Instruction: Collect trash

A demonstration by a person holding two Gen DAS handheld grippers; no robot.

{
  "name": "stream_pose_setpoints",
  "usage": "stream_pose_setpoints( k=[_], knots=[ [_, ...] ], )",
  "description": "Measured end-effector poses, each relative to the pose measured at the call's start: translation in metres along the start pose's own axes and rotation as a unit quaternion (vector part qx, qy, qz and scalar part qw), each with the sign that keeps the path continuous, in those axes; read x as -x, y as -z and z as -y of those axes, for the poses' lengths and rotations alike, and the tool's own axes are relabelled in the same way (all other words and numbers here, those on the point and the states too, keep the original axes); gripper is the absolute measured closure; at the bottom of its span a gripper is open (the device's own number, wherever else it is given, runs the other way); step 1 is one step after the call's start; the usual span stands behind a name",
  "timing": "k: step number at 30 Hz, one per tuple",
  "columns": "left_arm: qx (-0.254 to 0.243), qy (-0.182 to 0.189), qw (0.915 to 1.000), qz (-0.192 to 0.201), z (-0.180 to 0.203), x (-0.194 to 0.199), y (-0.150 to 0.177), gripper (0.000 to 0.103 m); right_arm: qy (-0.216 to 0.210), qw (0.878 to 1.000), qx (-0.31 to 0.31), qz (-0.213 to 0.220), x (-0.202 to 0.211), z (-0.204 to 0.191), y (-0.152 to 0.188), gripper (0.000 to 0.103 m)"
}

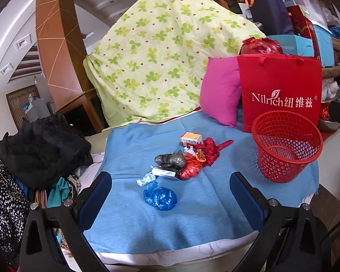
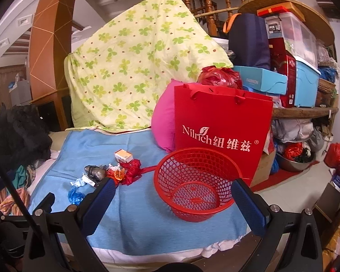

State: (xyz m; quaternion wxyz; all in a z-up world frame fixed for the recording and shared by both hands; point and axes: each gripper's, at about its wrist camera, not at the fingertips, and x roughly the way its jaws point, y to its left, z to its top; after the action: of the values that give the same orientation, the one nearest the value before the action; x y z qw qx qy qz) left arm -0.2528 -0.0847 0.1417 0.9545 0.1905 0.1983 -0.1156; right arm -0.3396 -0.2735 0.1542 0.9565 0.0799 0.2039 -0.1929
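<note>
Left wrist view: pre-grasp step, both claws wide open and empty, left claw [image 1: 170, 195] over blue wad [image 1: 160, 197] in trash pile [image 1: 181, 158] on blue cloth [image 1: 192, 222], red basket [image 2: 193, 183] empty before right claw [image 2: 172, 195]; next: descend, pinch wad.

A brown angular pillar [image 1: 56, 45] with thin pale lines rises at the upper left of the frame against white walls and a white ceiling. A wooden stair railing [image 2: 206, 4] crosses the top centre. On the right, a curved wooden shelf [image 2: 303, 111] carries stacked boxes and plastic bins. Pale floor tiles [image 2: 306, 195] with a red mat [image 2: 281, 174] show at lower right. The light is even and soft.
</note>
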Motion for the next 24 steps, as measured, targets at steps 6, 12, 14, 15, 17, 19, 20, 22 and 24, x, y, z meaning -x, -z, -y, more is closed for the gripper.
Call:
stream_pose_setpoints(
  k=[6, 12, 14, 15, 17, 19, 20, 22, 24],
  knots=[
    [-0.008, 0.004, 1.0, -0.002, 0.01, -0.002, -0.003, 0.0, 0.002, 1.0, -0.006, -0.004, -0.002, 0.007, 0.002, 0.0],
    [-0.013, 0.006, 0.9999, -0.004, 0.016, -0.004, -0.004, 0.0, 0.0, 1.0, -0.012, -0.005, -0.003, 0.011, 0.002, 0.0],
    [-0.016, 0.006, 0.9998, -0.004, 0.018, -0.004, -0.004, 0.0, -0.001, 1.0, -0.013, -0.005, -0.003, 0.011, 0.003, 0.0],
    [-0.017, 0.006, 0.9998, -0.004, 0.019, -0.004, -0.004, 0.0, -0.001, 1.0, -0.013, -0.003, -0.003, 0.011, 0.003, 0.0],
    [-0.017, 0.008, 0.9998, -0.006, 0.019, -0.005, -0.004, 0.0, 0.0, 1.0, -0.012, 0.001, -0.003, 0.012, 0.004, 0.0],
    [-0.018, 0.009, 0.9998, -0.007, 0.02, -0.007, -0.004, 0.0, -0.001, 1.0, -0.011, 0.002, -0.003, 0.013, 0.005, 0.0],
    [-0.018, 0.009, 0.9998, -0.008, 0.02, -0.008, -0.003, 0.0, -0.001, 1.0, -0.01, 0.001, -0.004, 0.012, 0.005, 0.0],
    [-0.017, 0.01, 0.9998, -0.01, 0.02, -0.011, -0.002, 0.0, 0.0, 1.0, -0.007, -0.002, -0.005, 0.011, 0.005, 0.0],
    [-0.015, 0.011, 0.9997, -0.013, 0.018, -0.015, -0.001, 0.0, -0.002, 1.0, -0.003, -0.007, -0.009, 0.007, 0.006, 0.0]
  ],
)
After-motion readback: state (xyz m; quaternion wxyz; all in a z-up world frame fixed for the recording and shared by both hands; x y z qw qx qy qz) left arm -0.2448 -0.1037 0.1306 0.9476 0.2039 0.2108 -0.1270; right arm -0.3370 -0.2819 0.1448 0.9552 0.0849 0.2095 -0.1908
